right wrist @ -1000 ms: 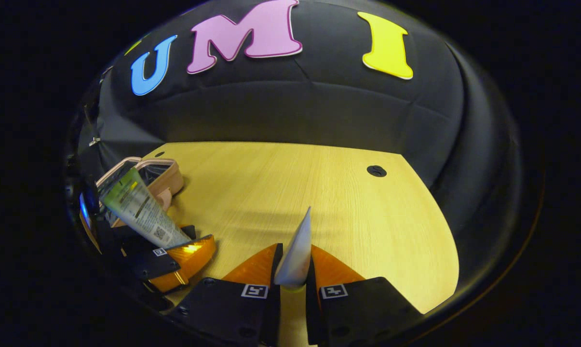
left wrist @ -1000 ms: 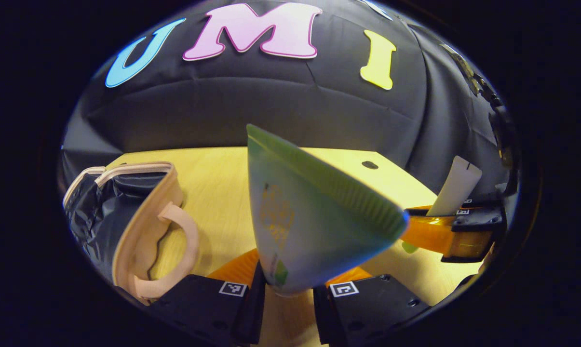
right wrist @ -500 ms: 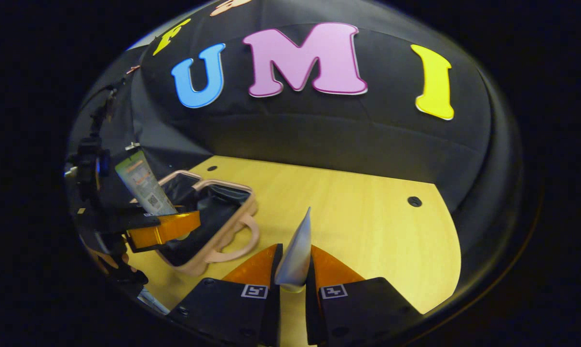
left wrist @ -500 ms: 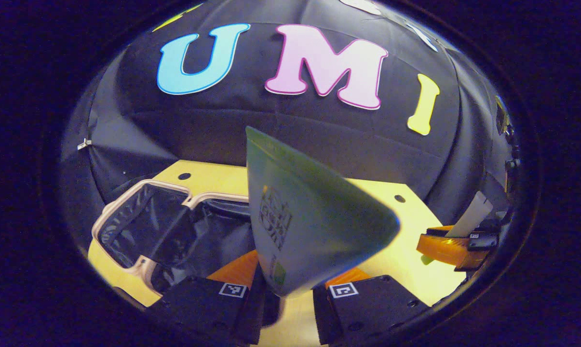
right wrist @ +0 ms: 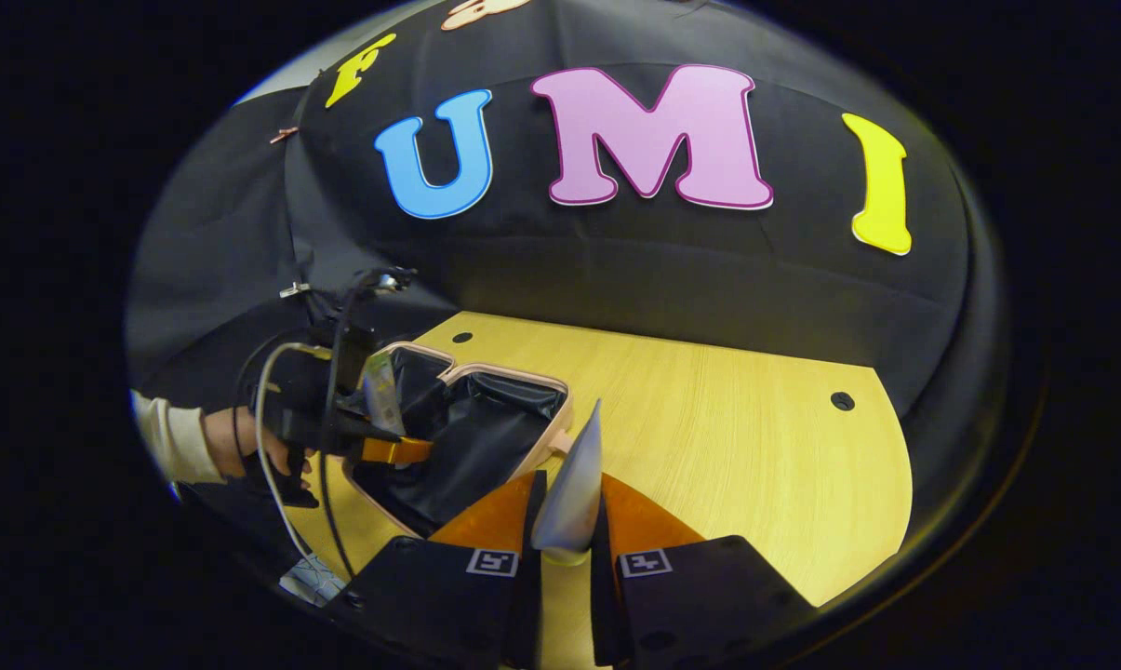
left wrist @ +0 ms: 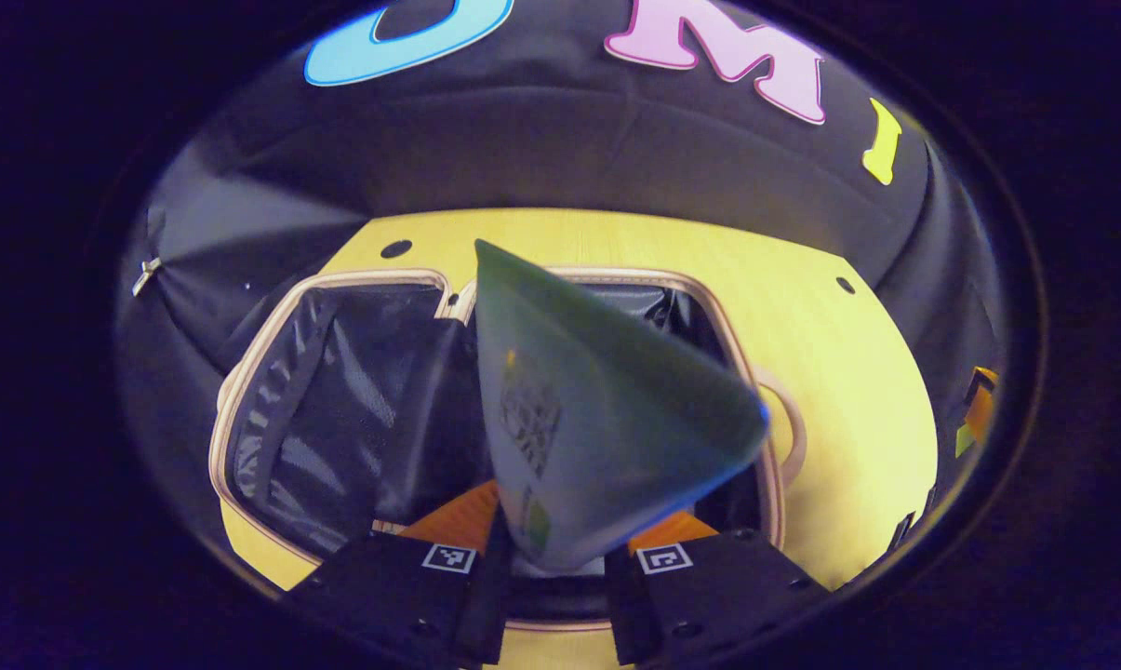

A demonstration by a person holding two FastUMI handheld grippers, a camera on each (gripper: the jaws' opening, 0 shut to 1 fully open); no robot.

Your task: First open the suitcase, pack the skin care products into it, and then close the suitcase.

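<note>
Left hand-held gripper (left wrist: 557,558) clamped on green tube (left wrist: 588,419) above open suitcase (left wrist: 337,409); right hand-held gripper (right wrist: 565,549) clamped on white tube (right wrist: 574,489) over tabletop (right wrist: 755,447).

The left claw (left wrist: 560,549) grips a green tube (left wrist: 597,419) above the open suitcase (left wrist: 337,409).

suitcase (left wrist: 272,409) — lies open, dark interior bare | table (right wrist: 755,456) — right side free

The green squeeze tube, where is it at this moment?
In the left gripper view, the green plastic squeeze tube stands clamped in the left tool, just above the open pink suitcase with black lining.
</note>
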